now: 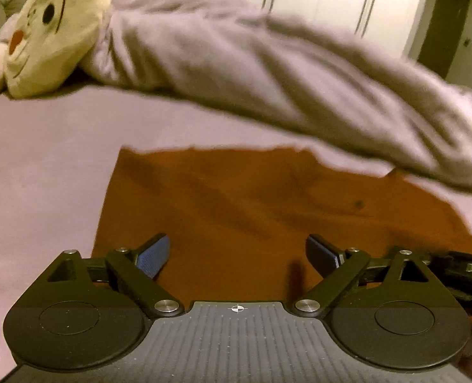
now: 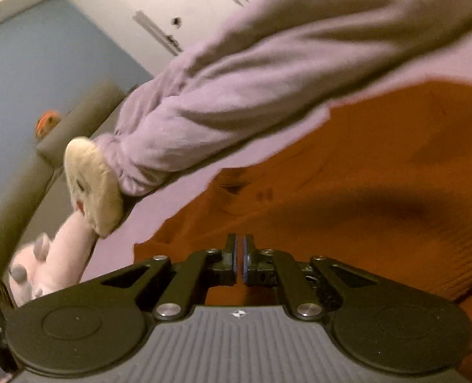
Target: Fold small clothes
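One orange garment [image 1: 236, 198] on bed, left gripper [image 1: 237, 257] spread wide, right gripper [image 2: 239, 257] closed empty, one plush toy [image 1: 54, 28]

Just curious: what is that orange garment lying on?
The orange garment lies on a lilac bedsheet, which shows around its edges. Whatever is directly beneath the cloth is covered. A rumpled lilac blanket lies behind it.

Left gripper [image 1: 237, 255] jaws spread wide, right gripper [image 2: 239, 260] jaws nearly closed, both empty
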Demonstrator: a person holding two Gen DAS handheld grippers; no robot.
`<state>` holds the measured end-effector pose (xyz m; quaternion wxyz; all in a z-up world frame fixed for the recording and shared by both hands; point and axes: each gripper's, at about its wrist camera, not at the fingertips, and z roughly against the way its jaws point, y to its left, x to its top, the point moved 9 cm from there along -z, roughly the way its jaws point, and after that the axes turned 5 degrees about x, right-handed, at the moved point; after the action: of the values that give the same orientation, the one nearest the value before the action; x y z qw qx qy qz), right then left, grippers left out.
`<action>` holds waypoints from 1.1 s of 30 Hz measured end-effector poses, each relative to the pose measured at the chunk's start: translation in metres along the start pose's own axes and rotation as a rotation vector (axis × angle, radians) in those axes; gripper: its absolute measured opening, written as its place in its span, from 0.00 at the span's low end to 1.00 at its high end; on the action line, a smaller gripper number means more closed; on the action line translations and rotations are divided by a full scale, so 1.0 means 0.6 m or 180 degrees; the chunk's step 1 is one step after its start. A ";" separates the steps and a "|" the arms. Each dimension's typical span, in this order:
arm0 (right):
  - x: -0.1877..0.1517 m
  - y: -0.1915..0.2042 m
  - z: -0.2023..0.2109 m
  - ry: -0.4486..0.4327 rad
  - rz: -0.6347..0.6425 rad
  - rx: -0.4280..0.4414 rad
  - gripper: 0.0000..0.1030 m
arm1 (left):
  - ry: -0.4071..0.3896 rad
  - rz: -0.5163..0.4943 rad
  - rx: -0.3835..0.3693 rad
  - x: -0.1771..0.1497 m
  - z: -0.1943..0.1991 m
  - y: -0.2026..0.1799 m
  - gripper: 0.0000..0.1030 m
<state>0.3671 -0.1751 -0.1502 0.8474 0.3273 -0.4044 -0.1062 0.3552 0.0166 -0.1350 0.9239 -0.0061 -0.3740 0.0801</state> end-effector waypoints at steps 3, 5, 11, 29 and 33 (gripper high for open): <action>0.001 -0.051 0.010 -0.0042 -0.0133 0.0014 0.00 | -0.0144 -0.0304 0.0112 -0.010 -0.007 0.004 0.93; 0.019 -0.078 0.036 -0.0167 -0.0168 -0.0027 0.00 | -0.0228 -0.0580 0.0266 -0.017 -0.008 0.005 0.95; 0.051 -0.134 0.108 -0.0295 0.0053 -0.0361 0.00 | -0.0113 -0.0334 0.0354 -0.016 -0.003 0.067 0.99; -0.164 -0.111 0.417 0.0209 0.0165 -0.1292 0.38 | 0.0723 -0.0392 0.0121 -0.207 0.205 0.205 0.98; -0.221 -0.113 0.444 0.0366 0.0040 -0.1259 0.38 | 0.0926 -0.0136 -0.0049 -0.246 0.227 0.203 0.98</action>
<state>0.0854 -0.2928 -0.1529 0.9175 0.1575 -0.3286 -0.1595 0.1390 0.1077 -0.1473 0.9698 -0.0169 -0.2368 0.0558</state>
